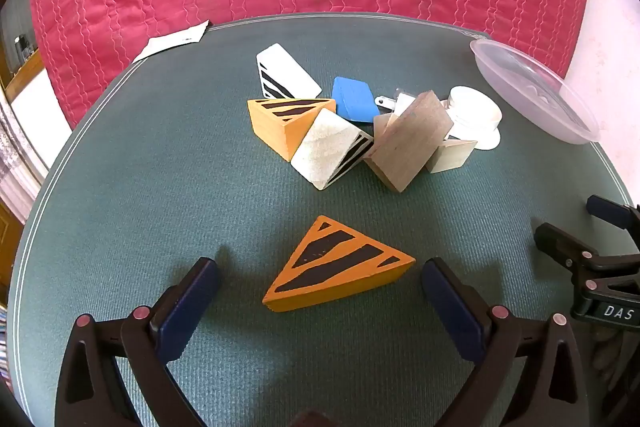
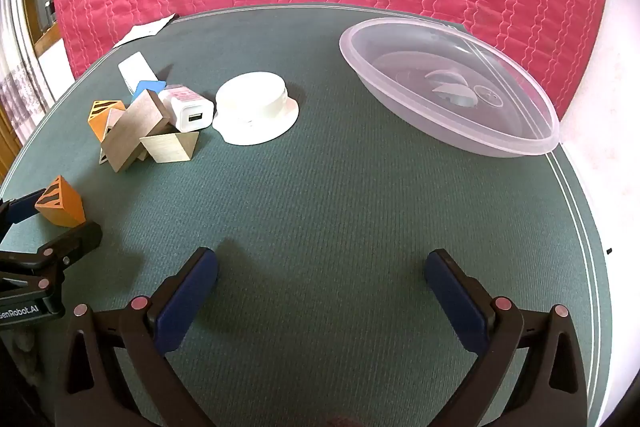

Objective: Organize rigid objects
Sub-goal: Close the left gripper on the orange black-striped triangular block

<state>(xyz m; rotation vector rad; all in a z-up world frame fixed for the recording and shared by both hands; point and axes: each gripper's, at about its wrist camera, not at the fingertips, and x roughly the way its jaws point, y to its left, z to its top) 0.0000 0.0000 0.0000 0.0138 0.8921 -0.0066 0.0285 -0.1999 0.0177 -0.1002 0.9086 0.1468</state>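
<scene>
The orange wedge [image 1: 340, 265] lies flat on the surface [image 1: 160, 155], between the spread fingers of the left hand-held gripper [image 1: 320, 303], untouched. It looks stiff, light and smooth-painted; grip its flat sides. The right hand-held gripper [image 2: 320, 291] hangs spread, empty.

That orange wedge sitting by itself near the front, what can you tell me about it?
The orange wedge looks like a painted wooden block, triangular, with black stripes on its top face and plain orange sides. It lies flat on the green mat, apart from the pile of other blocks. It sits between the wide-open fingers of the left gripper, and neither pad touches it.
</scene>
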